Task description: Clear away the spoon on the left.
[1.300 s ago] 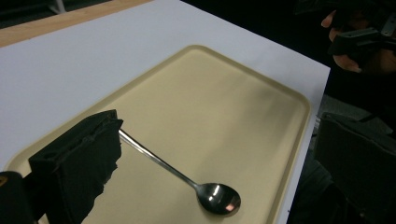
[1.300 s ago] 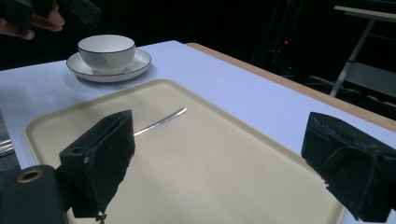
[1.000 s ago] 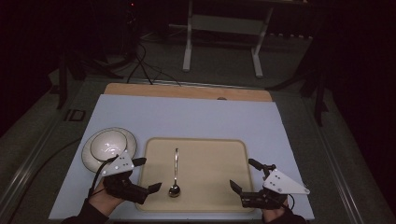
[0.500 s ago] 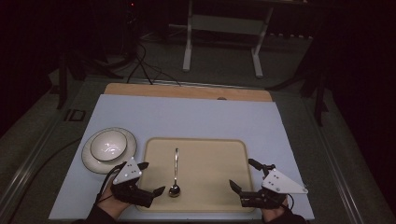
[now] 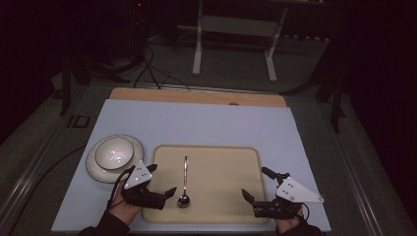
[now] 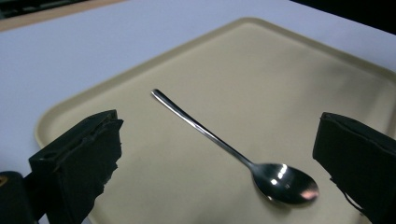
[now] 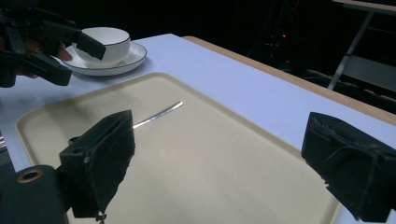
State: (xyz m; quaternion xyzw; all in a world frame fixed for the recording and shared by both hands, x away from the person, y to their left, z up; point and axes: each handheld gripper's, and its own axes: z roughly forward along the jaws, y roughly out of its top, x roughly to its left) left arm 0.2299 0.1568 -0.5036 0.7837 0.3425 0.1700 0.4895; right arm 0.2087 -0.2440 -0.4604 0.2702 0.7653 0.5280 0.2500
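Spoon (image 5: pixel 184 179) pickup looks like it's barely started, so here's the rundown, everything placed off the tan tray (image 5: pixel 231 162). That spoon lies flat on the tray's left half, bowl end toward the near edge and handle pointing away toward the far rim. Nothing is touching it.

Left gripper (image 5: pixel 161 182) sits over the tray's near-left corner, jaws spread wide and holding nothing. From the left gripper view the spoon (image 6: pixel 219 140) lies right between the two black jaws but still a bit ahead of them, so I'd call this the lining-up stage, not a grab.

Right gripper (image 5: pixel 255 186) is parked at the tray's near-right corner, well apart from the spoon, also gaping wide and empty. In the right gripper view you can see the spoon's handle (image 7: pixel 159 114) across the tray, with the other gripper beyond it.

Off the tray's left edge there's a white bowl (image 5: pixel 114 152) sitting on a saucer (image 5: pixel 98 169), just beyond the left gripper. My guess is the spoon ends up there, but that's only a guess.

So: done = approach, more or less. Left = close on the spoon, lift it, carry it wherever it goes.
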